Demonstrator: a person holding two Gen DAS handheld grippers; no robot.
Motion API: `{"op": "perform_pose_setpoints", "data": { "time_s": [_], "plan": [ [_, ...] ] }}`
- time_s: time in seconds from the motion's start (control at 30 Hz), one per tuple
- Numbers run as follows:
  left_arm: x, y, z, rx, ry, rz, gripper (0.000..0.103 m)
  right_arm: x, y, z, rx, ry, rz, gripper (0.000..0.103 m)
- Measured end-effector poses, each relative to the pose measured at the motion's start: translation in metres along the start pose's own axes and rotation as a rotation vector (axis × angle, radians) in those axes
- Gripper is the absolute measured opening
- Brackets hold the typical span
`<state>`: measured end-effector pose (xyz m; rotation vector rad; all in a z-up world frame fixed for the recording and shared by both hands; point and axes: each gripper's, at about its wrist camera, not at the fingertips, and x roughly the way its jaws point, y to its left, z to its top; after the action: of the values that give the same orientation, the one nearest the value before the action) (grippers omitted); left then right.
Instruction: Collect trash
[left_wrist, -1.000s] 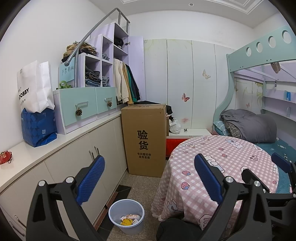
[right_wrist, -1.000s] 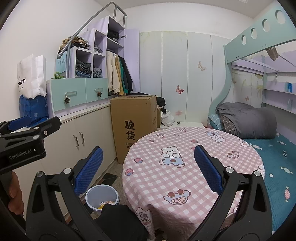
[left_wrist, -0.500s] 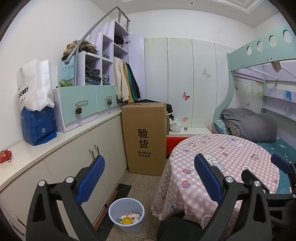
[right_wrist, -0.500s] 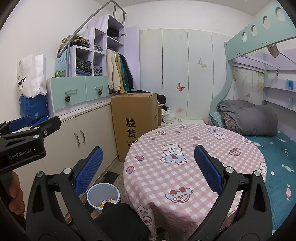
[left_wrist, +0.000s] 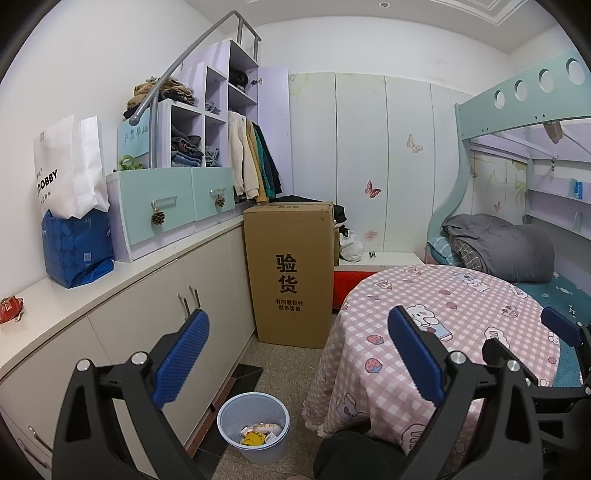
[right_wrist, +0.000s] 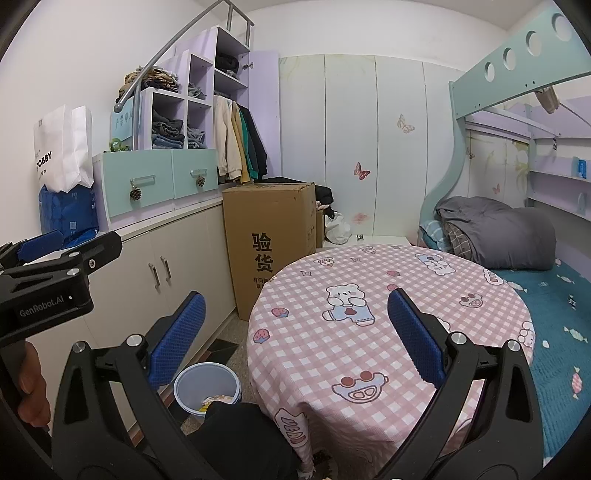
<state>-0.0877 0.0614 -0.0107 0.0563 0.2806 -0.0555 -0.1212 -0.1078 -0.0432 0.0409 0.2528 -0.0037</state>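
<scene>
A: Tongs? Trash?
B: Left tongs (left_wrist: 295, 365) and right tongs (right_wrist: 295, 339) both gaped wide, empty, probably scouting. Trash (left_wrist: 260, 434) sat in bin (left_wrist: 225, 417) on floor beside clothed surface (right_wrist: 388, 317).

Round table (right_wrist: 388, 332) under a pink checked cloth; tall cardboard box (left_wrist: 291, 273) beside white cabinets (left_wrist: 155, 314); bunk bed (right_wrist: 524, 229) behind.
</scene>
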Motion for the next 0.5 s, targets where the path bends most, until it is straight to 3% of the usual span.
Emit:
{"op": "perform_pose_setpoints", "data": {
  "time_s": [0.5],
  "plan": [
    [0.0002,-0.0026,-0.0046,0.002,0.007,0.004,0.095,0.0034,-0.0010,-0.0009,0.005,0.009,0.006,0.097]
  ]
}}
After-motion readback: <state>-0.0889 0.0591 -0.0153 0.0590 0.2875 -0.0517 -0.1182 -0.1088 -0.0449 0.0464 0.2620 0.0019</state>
